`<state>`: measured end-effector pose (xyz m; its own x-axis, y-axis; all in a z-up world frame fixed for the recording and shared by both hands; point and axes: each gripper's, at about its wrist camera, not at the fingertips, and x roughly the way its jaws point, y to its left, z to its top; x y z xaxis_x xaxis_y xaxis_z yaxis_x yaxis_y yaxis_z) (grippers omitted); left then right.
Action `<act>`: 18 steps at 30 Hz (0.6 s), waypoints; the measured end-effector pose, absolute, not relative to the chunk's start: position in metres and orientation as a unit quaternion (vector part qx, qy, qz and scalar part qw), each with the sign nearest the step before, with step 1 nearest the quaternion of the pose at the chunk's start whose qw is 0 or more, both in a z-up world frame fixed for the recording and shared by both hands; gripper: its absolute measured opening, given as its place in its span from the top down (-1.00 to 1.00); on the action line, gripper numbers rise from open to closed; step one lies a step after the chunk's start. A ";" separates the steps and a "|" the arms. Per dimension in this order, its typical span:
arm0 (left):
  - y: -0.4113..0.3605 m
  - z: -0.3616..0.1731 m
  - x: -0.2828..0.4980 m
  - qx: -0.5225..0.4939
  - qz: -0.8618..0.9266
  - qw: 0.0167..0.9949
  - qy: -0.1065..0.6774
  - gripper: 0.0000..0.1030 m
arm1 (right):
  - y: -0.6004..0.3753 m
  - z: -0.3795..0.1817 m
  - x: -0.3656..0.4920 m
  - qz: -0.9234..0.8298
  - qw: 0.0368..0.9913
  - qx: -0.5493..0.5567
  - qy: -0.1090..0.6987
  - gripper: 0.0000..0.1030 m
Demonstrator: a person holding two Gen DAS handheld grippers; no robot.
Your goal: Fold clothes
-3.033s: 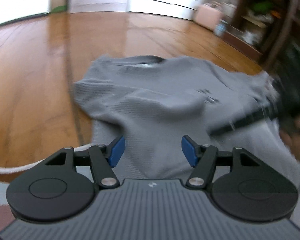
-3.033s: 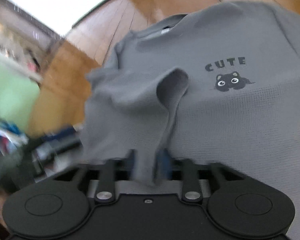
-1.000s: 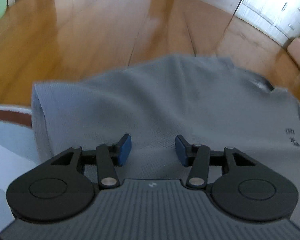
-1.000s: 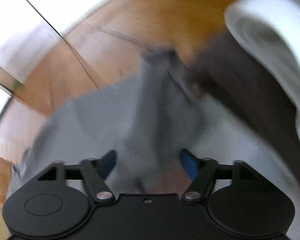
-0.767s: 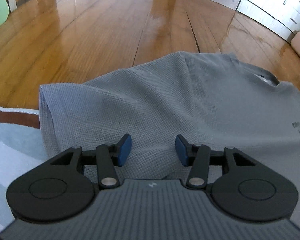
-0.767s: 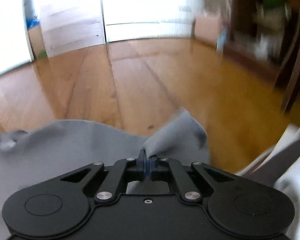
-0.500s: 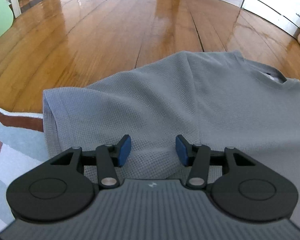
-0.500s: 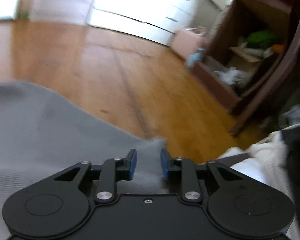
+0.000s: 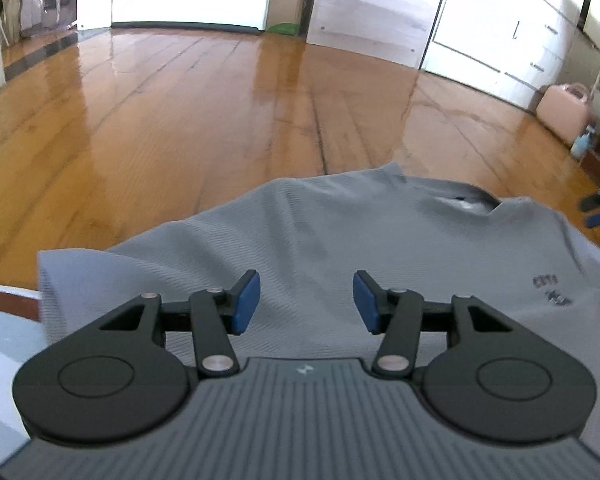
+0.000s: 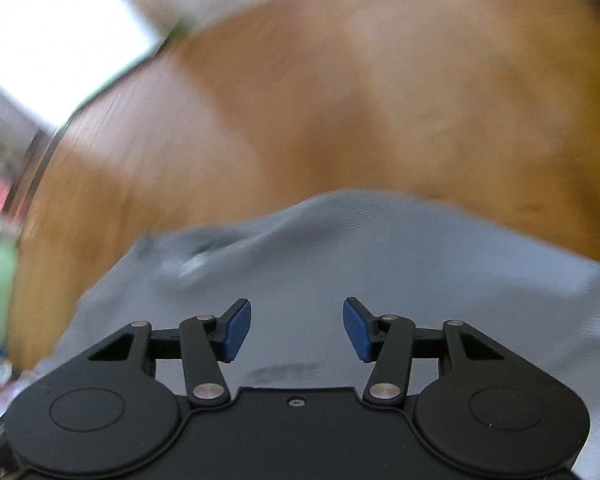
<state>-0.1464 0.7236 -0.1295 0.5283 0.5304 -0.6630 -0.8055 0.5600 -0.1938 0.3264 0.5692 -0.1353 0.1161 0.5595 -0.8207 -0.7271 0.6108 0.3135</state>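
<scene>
Your gray shirt (image 9: 340, 248) lies spread front-up on the wooden floor (image 9: 180, 120), collar (image 9: 466, 202) toward the far side, its near left edge lapping onto a rug (image 9: 4, 344); laid flat like this, it appears ready for a fold. Your left gripper (image 9: 306, 302) hovers over the left sleeve area, jaws opening, nothing between them, likely lining up a pinch. Your right gripper (image 10: 297, 330), in a blurred view, hangs above the chest, jaws opening and empty.
</scene>
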 end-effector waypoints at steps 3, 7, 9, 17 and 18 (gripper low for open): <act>0.728 -0.136 -0.140 -0.263 0.397 0.834 0.279 0.02 | 0.634 -0.132 0.309 0.478 0.694 -0.141 0.520 -0.10; 0.727 -0.145 -0.138 -0.276 0.397 0.827 0.288 0.02 | 0.700 -0.153 0.302 0.451 0.718 -0.204 0.489 -0.10; 0.727 -0.146 -0.138 -0.280 0.400 0.823 0.291 0.02 | 0.719 -0.172 0.305 0.430 0.725 -0.215 0.493 -0.09; 0.734 -0.140 -0.145 -0.298 0.411 0.811 0.290 -0.01 | 0.709 -0.211 0.302 0.349 0.755 -0.262 0.490 0.62; 0.735 -0.141 -0.148 -0.305 0.410 0.812 0.284 -0.01 | 0.704 -0.212 0.304 0.350 0.764 -0.255 0.478 0.85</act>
<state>-0.1475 0.7348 -0.1406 0.5031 0.4923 -0.7103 -0.8382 0.4782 -0.2623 0.3038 0.7037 -0.2116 0.2980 0.2910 -0.9091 -0.7780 0.6259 -0.0547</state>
